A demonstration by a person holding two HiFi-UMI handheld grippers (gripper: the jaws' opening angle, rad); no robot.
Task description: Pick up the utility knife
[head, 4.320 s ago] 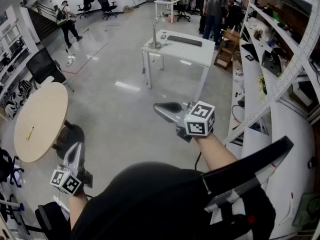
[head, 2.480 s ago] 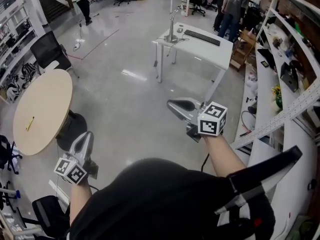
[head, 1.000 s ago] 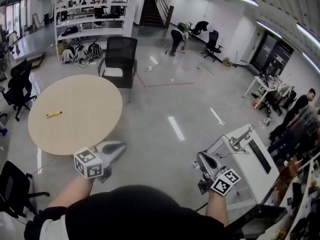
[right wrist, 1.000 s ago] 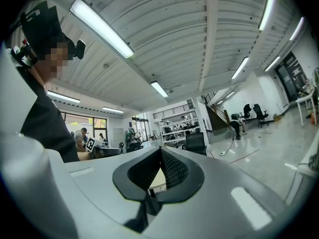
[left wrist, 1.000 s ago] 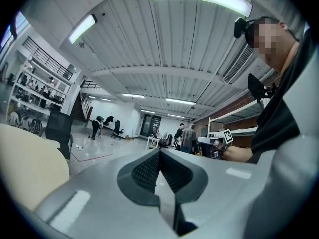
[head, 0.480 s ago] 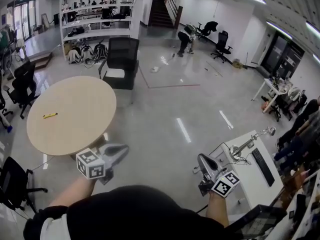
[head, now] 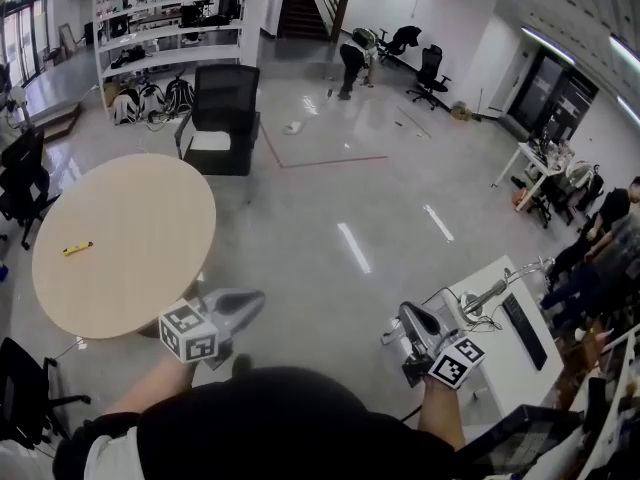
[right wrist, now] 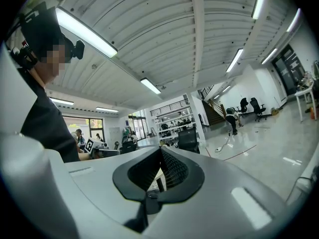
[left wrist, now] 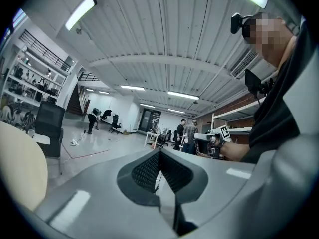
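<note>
While the left gripper [head: 254,299] and right gripper [head: 408,314] sit closed and empty, this seems the approach: next, open over the utility knife [head: 77,249], nine o'clock on the table [head: 130,228].

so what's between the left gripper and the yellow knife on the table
Nothing but bare round table between left gripper and knife, in the head view.

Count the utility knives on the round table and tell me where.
1. The yellow utility knife lies near the left edge of the round table, alone. The left gripper covers a bit of the near rim, so another could hide there.
</note>
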